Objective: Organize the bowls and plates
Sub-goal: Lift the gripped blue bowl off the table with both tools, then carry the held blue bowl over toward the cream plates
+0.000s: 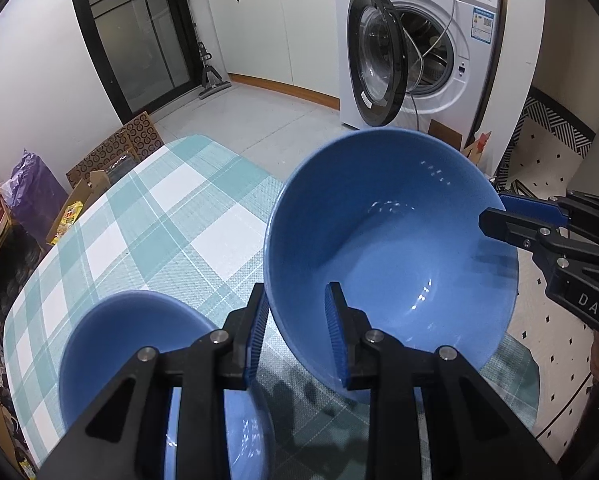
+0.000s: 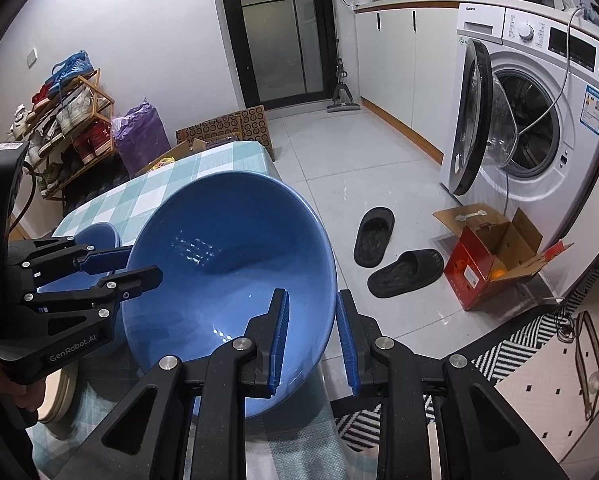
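Note:
A large blue bowl (image 1: 391, 248) is held tilted above the checked table (image 1: 147, 208), gripped from both sides. My left gripper (image 1: 295, 332) straddles its near rim, one finger inside and one outside. My right gripper (image 2: 311, 340) straddles the opposite rim and shows at the right of the left wrist view (image 1: 495, 220). The bowl fills the middle of the right wrist view (image 2: 227, 280), where the left gripper (image 2: 119, 268) shows at the left. A smaller blue bowl (image 1: 111, 352) sits on the table below, also seen in the right wrist view (image 2: 95, 236).
A pale plate rim (image 2: 63, 396) lies on the table at lower left. Past the table edge stands a washing machine (image 2: 539, 128) with its door open, black slippers (image 2: 403, 272) and a red box (image 2: 483, 272) on the floor. A shoe rack (image 2: 67, 128) is at far left.

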Motion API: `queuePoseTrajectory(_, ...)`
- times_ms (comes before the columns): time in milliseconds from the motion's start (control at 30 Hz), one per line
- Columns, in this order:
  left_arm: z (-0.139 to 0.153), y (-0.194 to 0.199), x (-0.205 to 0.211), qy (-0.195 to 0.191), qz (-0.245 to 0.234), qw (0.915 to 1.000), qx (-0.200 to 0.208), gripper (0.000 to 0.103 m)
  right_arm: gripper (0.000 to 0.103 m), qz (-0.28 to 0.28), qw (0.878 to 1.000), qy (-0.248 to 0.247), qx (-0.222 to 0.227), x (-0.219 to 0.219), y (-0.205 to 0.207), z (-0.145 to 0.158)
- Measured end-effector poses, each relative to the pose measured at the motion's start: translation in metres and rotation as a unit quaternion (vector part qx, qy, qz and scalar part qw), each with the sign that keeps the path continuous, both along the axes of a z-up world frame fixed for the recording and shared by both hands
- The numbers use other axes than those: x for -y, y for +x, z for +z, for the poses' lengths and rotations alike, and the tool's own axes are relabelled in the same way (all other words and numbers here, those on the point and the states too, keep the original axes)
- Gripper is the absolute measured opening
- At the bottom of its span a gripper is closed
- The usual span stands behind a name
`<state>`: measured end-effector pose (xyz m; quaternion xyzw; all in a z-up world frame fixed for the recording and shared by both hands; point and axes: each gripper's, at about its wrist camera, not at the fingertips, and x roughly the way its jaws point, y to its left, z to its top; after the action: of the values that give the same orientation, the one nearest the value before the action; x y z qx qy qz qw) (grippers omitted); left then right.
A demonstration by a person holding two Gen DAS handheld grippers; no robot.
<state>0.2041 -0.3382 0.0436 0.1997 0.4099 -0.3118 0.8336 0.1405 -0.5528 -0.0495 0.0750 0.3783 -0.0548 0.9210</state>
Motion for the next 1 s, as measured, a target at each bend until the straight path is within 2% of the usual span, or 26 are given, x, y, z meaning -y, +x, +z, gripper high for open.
queuePoseTrajectory(600,0.006,-0.003,-0.003,-0.014,0.003,0.9999,0.002,0.027,0.024,-0.002,1.000,0.003,0.013,0.002,-0.006,0.007)
queuePoseTrajectory(1000,0.022,-0.011,-0.018,-0.041,0.008,0.9990,0.017,0.027,0.025,-0.001,0.999,-0.004,0.042,-0.005,-0.017,0.026)
